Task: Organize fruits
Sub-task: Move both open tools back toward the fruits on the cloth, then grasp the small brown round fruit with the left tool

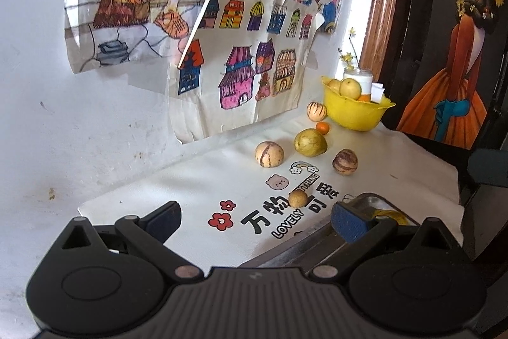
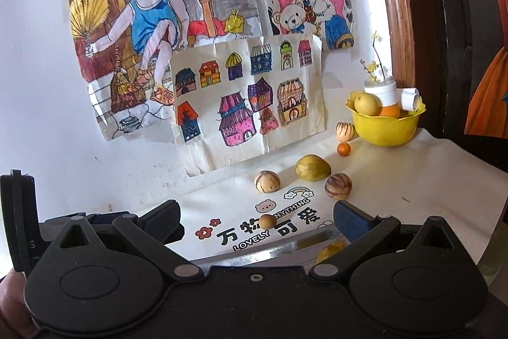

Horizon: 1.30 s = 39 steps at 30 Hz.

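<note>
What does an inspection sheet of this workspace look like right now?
Surface: white printed cloth over the table.
Job's things: yellow bowl holding fruit; loose on the cloth are three striped fruits, a pear, a small orange and a small brown fruit; metal tray at the near edge.
Clutter: white jar with a flower sprig behind the bowl.
Grippers: left hand-held gripper open, empty; right hand-held gripper open, empty.
Cables: nothing seen.
Surroundings: drawings taped to the wall.

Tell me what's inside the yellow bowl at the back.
The yellow bowl holds a yellow round fruit, another yellow fruit partly hidden behind it, and an orange fruit. A white jar stands at its back rim, in or behind it. The bowl's wall hides anything lower.
</note>
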Each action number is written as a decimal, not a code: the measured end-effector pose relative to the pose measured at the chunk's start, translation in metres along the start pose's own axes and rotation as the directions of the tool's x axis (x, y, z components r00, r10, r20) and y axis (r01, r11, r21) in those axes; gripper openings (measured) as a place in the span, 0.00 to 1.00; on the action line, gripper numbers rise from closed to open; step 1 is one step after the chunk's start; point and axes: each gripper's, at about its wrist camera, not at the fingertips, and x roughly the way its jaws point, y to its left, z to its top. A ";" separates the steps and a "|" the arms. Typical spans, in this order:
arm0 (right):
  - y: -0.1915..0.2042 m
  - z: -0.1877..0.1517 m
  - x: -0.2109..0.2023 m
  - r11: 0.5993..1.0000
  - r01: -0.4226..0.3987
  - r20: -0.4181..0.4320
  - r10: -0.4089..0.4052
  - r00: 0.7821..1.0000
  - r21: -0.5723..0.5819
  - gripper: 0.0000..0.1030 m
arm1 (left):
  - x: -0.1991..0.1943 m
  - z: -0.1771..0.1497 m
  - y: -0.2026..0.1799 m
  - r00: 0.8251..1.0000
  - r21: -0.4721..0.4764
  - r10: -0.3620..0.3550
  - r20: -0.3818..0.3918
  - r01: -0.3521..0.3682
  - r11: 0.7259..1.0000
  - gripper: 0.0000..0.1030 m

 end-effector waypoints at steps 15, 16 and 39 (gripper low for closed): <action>-0.036 0.016 0.062 1.000 0.007 -0.056 -0.005 0.998 0.023 0.99 | 0.075 0.010 -0.019 0.997 0.026 -0.019 -0.073 0.021 0.999 0.99; -0.038 0.017 0.065 1.000 0.007 -0.058 -0.005 0.998 0.023 0.99 | 0.081 0.010 -0.021 0.997 0.028 -0.022 -0.079 0.025 0.999 0.99; -0.121 0.037 0.181 0.998 0.000 -0.144 0.008 0.990 0.058 0.99 | 0.185 0.014 -0.056 0.972 0.032 -0.094 -0.214 0.103 0.994 0.78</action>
